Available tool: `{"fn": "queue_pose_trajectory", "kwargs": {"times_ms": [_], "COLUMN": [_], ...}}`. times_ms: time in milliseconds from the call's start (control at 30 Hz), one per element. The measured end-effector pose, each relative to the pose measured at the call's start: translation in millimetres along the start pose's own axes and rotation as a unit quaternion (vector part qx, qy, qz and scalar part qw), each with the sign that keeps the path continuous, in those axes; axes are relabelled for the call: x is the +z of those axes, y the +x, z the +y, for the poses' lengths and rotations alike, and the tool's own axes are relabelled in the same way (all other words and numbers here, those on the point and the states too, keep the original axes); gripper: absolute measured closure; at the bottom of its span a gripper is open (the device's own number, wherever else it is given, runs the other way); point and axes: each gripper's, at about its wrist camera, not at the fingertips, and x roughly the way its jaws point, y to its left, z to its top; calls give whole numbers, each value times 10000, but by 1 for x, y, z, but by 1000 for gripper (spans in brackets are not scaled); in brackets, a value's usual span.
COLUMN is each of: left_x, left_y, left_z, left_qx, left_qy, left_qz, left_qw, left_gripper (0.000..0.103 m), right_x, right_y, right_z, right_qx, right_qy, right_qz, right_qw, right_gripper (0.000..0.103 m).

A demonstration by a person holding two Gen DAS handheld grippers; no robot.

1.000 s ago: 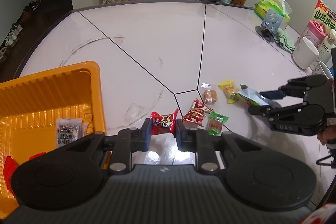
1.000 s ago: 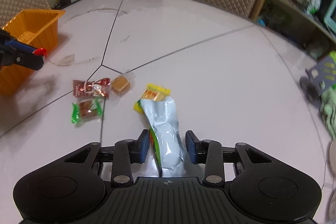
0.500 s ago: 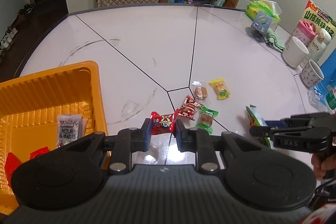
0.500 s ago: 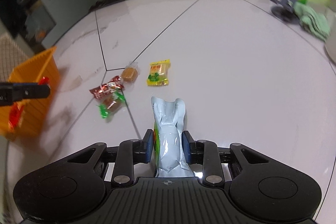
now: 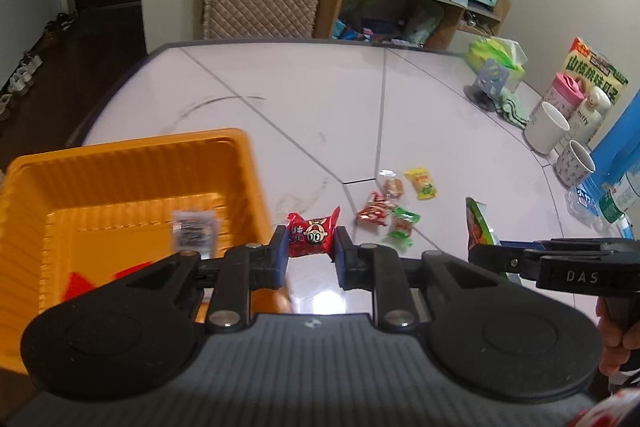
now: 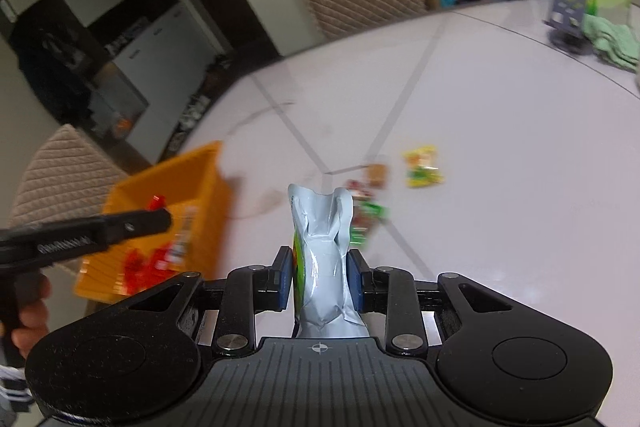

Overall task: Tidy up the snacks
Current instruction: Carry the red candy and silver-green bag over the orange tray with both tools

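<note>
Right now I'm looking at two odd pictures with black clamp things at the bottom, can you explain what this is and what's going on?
No robot here: a person holds a hand-held gripper in each hand, and each carries a wide-angle camera looking out along its jaws.

One picture comes from the left gripper. Its jaws are shut on a red candy packet, beside an orange tray that already holds a few snacks.

The other comes from the right gripper, whose jaws are shut on a silver pouch. Each gripper also shows from the side in the other's picture.

On the white table four small snacks lie loose: a yellow packet, a clear-wrapped biscuit, a red-and-white candy and a green packet. Cups stand at the far right edge.
</note>
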Motion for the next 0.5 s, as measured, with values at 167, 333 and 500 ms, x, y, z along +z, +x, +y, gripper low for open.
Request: {"fn": "queue_pose_trajectory", "kwargs": {"times_ms": [167,333,500], "left_x": [-9,-15,-17], "left_y": [-28,-50,-62], "left_z": [37,77,114], "left_qx": [186,472,721], "left_qy": [-209,-466,-715], "left_qz": [-108,-232,-292], "left_qw": [9996,9975,9944], "left_gripper": [82,82,82], "right_x": [3,8,11], "right_y": [12,34,60], "right_z": [50,95,132], "right_qx": [374,697,904], "right_qy": [-140,-261,-348], "right_qz": [-7,11,43], "right_qw": [9992,9972,9953], "right_gripper": [74,74,74]}}
